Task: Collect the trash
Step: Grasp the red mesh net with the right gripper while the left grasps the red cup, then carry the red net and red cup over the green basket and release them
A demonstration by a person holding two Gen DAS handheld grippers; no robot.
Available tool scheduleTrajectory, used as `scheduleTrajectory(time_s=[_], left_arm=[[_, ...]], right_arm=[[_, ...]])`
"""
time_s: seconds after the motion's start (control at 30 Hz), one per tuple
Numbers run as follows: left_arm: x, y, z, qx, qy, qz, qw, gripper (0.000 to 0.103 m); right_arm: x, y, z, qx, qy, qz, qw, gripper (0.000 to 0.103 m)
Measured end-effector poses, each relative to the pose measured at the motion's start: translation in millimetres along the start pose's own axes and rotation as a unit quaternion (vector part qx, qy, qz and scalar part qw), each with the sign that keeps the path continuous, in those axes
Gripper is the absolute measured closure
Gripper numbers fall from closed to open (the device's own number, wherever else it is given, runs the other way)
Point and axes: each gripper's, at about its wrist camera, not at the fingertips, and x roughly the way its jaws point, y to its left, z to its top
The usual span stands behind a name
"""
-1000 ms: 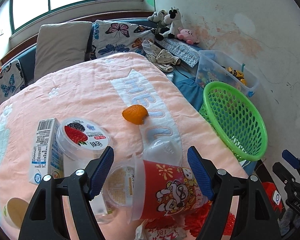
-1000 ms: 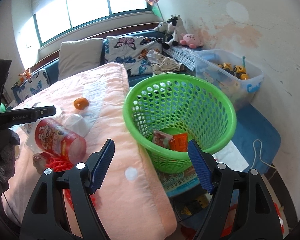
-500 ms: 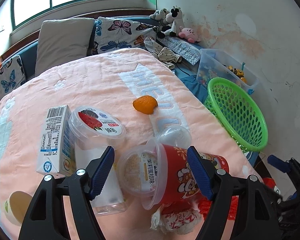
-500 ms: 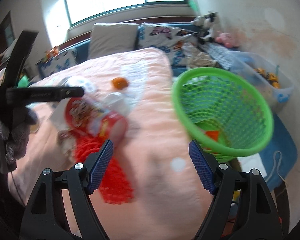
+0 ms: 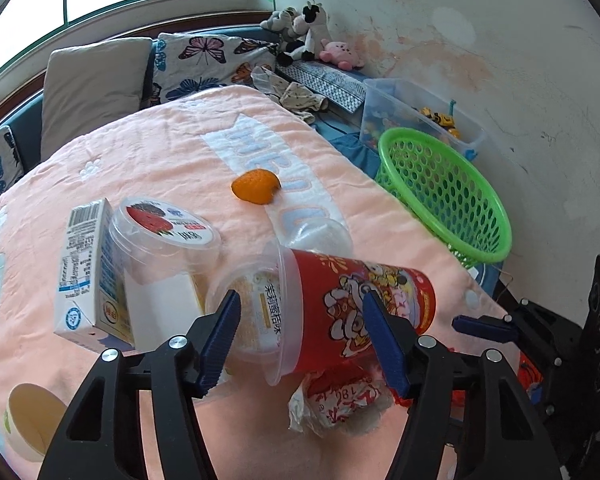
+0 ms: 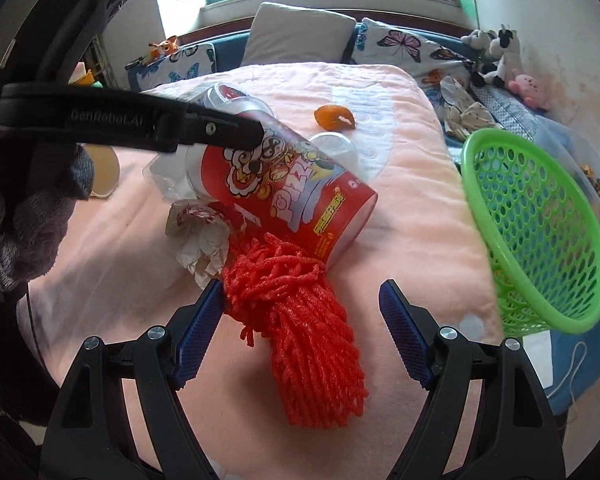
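A red snack cup [image 5: 352, 304] with a clear lid lies on its side on the pink blanket [image 5: 148, 160]; it also shows in the right wrist view [image 6: 292, 184]. My left gripper [image 5: 302, 334] is open, its jaws around the cup's lid end. My right gripper [image 6: 302, 332] is open over a red foam net [image 6: 308, 320] beside the cup. A crumpled wrapper [image 6: 202, 236], a milk carton [image 5: 88, 276], a strawberry cup [image 5: 160, 236], a clear dome lid [image 5: 316, 236] and an orange peel [image 5: 256, 186] lie nearby. A green basket [image 6: 540, 232] stands at the bed's right edge.
Pillows [image 5: 88, 84] and plush toys [image 5: 304, 36] sit at the back. A clear toy bin [image 5: 420, 116] stands by the wall behind the basket [image 5: 448, 196]. A paper cup [image 5: 32, 420] lies at the near left.
My left gripper has pulled back and its jaws now sit around the cup's lid end. My right gripper has swung left from the basket to over the red foam net.
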Motion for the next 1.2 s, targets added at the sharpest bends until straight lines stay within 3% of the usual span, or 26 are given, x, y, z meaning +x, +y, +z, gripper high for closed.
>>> scheduleTrajectory(time_s=[0.3, 0.57, 0.7, 0.83, 1.0, 1.2], left_arm=[[1, 1, -9, 0.008, 0.006, -0.031, 0.9995, 0.044], [8, -1, -16, 0.017, 0.019, -0.063, 0.9977, 0.045], [13, -1, -17, 0.011, 0.024, -0.082, 0.9963, 0.052], [11, 0, -16, 0.010, 0.016, -0.098, 0.9950, 0.069], [5, -5, -14, 0.014, 0.005, -0.111, 0.9938, 0.080], [-7, -14, -13, 0.024, -0.010, -0.124, 0.9920, 0.092]], right_arm=[[-1, -5, 0, -0.001, -0.005, -0.002, 1.000, 0.044], [3, -4, -1, 0.003, -0.003, 0.002, 1.000, 0.039], [10, -2, 0, 0.007, 0.005, 0.010, 1.000, 0.039], [5, 1, -3, -0.002, 0.002, 0.012, 1.000, 0.048], [-7, -9, -4, 0.014, -0.007, 0.007, 1.000, 0.058], [-29, -26, -8, 0.037, -0.024, -0.002, 0.999, 0.060]])
